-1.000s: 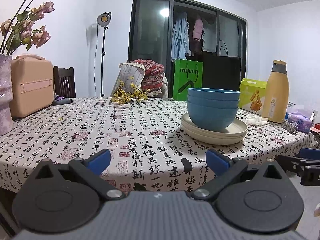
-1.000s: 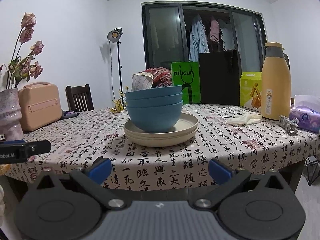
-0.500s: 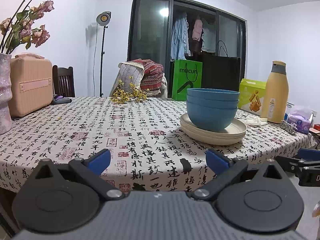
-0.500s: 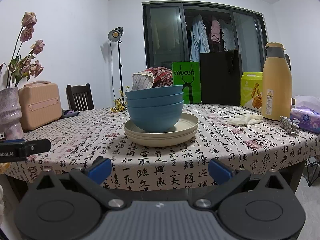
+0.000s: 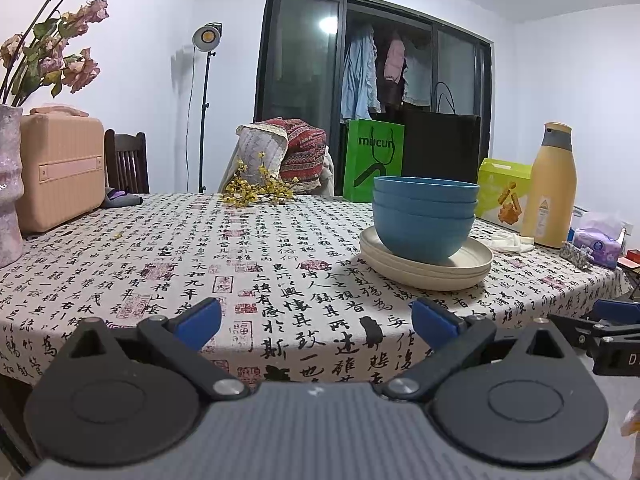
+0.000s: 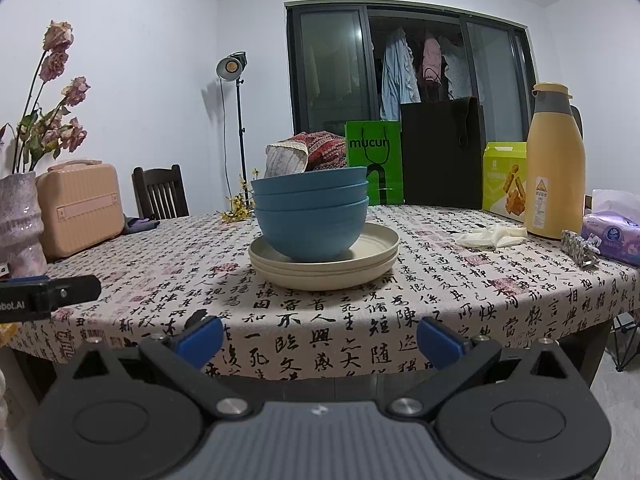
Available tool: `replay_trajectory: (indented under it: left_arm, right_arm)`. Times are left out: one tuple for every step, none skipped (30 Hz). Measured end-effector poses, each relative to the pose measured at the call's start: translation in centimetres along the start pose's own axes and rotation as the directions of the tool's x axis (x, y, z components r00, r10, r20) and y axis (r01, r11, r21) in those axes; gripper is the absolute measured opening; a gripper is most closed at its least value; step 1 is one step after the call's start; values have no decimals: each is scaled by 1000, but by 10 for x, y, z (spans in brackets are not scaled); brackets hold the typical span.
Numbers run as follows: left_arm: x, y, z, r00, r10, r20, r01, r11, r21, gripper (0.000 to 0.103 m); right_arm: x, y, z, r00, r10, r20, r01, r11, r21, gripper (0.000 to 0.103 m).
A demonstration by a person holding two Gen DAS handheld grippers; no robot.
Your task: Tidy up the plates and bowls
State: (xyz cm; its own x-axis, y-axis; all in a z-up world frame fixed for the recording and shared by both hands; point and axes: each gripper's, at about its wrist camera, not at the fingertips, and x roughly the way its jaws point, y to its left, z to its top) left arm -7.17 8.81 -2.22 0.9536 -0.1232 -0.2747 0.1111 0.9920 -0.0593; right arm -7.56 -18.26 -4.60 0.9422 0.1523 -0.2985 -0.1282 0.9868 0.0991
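Three nested blue bowls [image 5: 425,220] [image 6: 311,218] stand on a stack of cream plates [image 5: 428,270] [image 6: 324,266] on the table with the calligraphy-print cloth [image 5: 240,248] [image 6: 460,292]. My left gripper [image 5: 316,322] hangs open in front of the table's near edge, left of and well short of the stack. My right gripper [image 6: 320,338] is open too, held before the table edge and facing the stack, nothing between its fingers. Each gripper shows at the edge of the other's view.
A yellow thermos [image 6: 554,164], a green box [image 6: 504,178], tissues [image 6: 612,236] and a white cloth [image 6: 494,236] sit at the right. A pink case [image 5: 60,168], a vase with dried flowers [image 5: 10,184] and yellow sprigs [image 5: 256,190] sit left and back. A chair [image 6: 160,192] stands behind.
Both views have shifted very slightly, and the vase sits a little further left in the left wrist view. The bowls and plates have not moved. Both grippers stay open.
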Motion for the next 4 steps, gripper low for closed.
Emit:
replay_trajectory:
  left_arm:
    - [0,0,0,1000,-1,0,1,1000,-1,103]
    - [0,1,0,1000,-1,-1,1,1000,-3,103]
    - [1,1,0,1000,0,-3,0,1000,-4,103]
    - [1,1,0,1000,-1,-5,1,1000,-5,103]
  right_arm:
    - [1,0,0,1000,0,0,0,1000,0,103]
    - [1,0,0,1000,0,0,0,1000,0,103]
    - [1,0,0,1000,1,-1,-1,1000,0,103]
    - [1,0,-1,1000,1,-3,-1,1000,0,103]
